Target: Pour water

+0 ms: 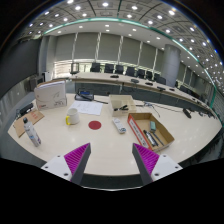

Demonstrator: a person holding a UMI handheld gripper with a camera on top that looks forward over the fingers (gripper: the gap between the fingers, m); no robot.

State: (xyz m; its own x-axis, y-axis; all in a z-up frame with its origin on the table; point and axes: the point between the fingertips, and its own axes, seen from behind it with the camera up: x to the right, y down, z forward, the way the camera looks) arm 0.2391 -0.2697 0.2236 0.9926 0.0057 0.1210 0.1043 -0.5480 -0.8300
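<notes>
Gripper (pixel 110 158) hovers wide open, empty, above table (pixel 100 145) near edge; small bottle (pixel 72 117) (pour source?) well ahead beside red disc (pixel 95 125). Risk: off-centre approach tips it.

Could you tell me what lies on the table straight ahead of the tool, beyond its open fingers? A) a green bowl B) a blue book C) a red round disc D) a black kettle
C: a red round disc lies flat on the pale table, beyond the tool, whose fingers stand apart with nothing between them.
</notes>
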